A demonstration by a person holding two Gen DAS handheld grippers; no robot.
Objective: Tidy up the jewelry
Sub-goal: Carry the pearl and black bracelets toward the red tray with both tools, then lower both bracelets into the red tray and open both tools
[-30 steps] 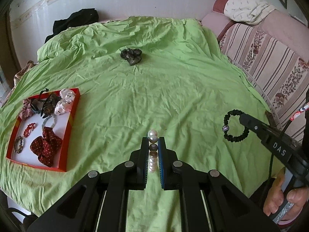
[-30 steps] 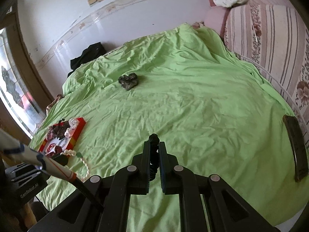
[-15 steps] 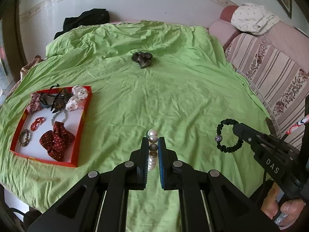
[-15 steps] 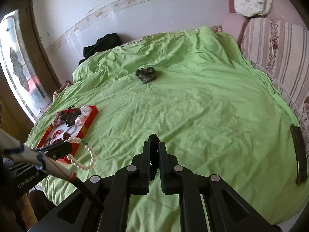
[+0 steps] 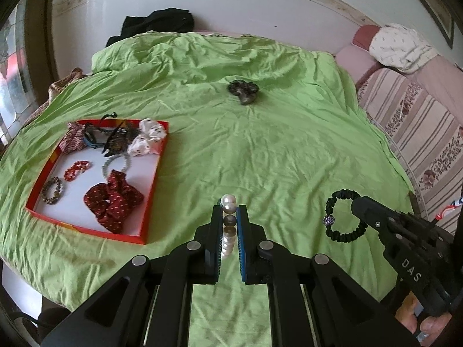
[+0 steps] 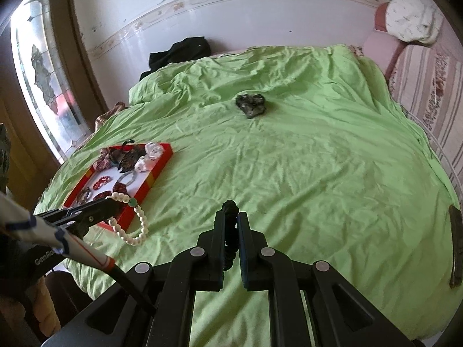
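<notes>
My left gripper is shut on a white pearl bracelet, held above the green bedspread to the right of the red tray. In the right wrist view the same pearl bracelet dangles from the left gripper beside the red tray. My right gripper is shut on a black beaded bracelet. That black bracelet hangs from the right gripper at the right of the left wrist view. A dark scrunchie lies alone farther up the bed.
The tray holds a red dotted scrunchie, a white scrunchie, several small bracelets and dark hair ties. A striped headboard runs along the right. A dark flat object lies at the bed's right edge. Black clothing sits by the wall.
Both grippers have shifted across the bed toward the tray, which now appears larger and nearer the centre of each view. Both bracelets stay gripped.
</notes>
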